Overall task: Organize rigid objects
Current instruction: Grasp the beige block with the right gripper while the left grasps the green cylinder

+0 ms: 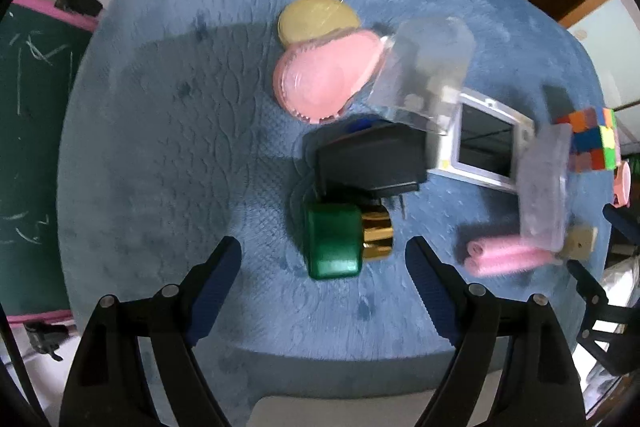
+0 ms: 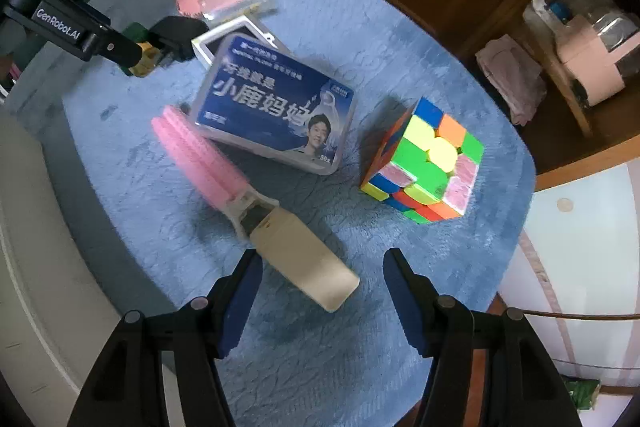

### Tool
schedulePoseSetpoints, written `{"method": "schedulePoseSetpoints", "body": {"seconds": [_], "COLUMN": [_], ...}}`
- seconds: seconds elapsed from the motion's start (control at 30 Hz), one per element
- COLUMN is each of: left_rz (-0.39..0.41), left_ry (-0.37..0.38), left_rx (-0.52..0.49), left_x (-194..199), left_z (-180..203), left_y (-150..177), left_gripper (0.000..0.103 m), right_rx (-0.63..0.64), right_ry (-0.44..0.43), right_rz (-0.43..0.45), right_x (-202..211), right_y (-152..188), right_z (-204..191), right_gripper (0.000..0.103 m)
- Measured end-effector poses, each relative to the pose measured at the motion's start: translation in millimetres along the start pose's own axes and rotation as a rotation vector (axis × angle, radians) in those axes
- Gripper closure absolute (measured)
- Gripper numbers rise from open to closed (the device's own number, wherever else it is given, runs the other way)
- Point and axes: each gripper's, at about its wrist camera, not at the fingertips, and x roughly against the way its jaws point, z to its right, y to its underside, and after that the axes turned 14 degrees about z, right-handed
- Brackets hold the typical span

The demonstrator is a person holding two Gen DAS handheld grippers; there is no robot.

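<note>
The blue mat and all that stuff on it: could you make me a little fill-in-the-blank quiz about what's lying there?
1. The green bottle has a cap coloured ____.
2. The pink brush has a handle coloured ____.
3. The puzzle cube rests on a mat coloured ____.
4. Between the fingers of the right gripper lies the end of the ____.

Missing words: gold; cream; blue; brush handle

Blue mat (image 1: 200,147) plush cloth; green bottle (image 1: 332,247) glossy, gold cap (image 1: 377,237) shiny; floss box (image 2: 276,107) clear plastic.
</note>
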Motion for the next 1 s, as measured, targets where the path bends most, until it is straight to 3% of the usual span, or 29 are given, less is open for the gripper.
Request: {"method": "schedulePoseSetpoints", "body": {"seconds": [0.17,0.27,0.37,0.47,0.53,0.57,0.6,0.87,1.0], "left_rz": [-0.026,-0.033,-0.037,-0.037,-0.028,-0.021,-0.016,-0.010,0.043], "left_ry": [0.003,0.014,0.016,0.018,0.036,0.047,0.060,0.050,0.076], "left_rx": [0.046,0.079,0.110,0.135,0.134,0.127,0.123,0.136,0.108], "left_x": [-13,-18,-20,-20,-19,-16,-14,6,49], "left_z": [-6,-10,-16,-22,-24,-24,-23,-23,-28], "left_y": [3,3,5,7,6,7,5,16,24], "left_gripper": [0.017,0.018,0.020,0.023,0.034,0.039,0.051,0.052,0.052], "right_rx": [0.017,0.032,0.032,-0.009,-0.039,-0.063,-0.074,-0.217,-0.282], "right_ry": [-0.019,-0.028,-0.023,-0.034,-0.037,-0.044,-0.045,-0.073,-0.078], "right_rz": [-0.008,-0.018,-0.032,-0.038,-0.042,-0.043,-0.043,-0.014,0.044], "right_x": [-10,-18,-22,-22,-20,-19,-17,12,42], "right_y": [-2,-1,-1,-2,-2,-1,-1,12,18], "right_z": [-3,-10,-14,-10,-9,-7,-7,5,5], "right_gripper": [0.040,0.054,0.058,0.069,0.076,0.077,0.077,0.077,0.077]}}
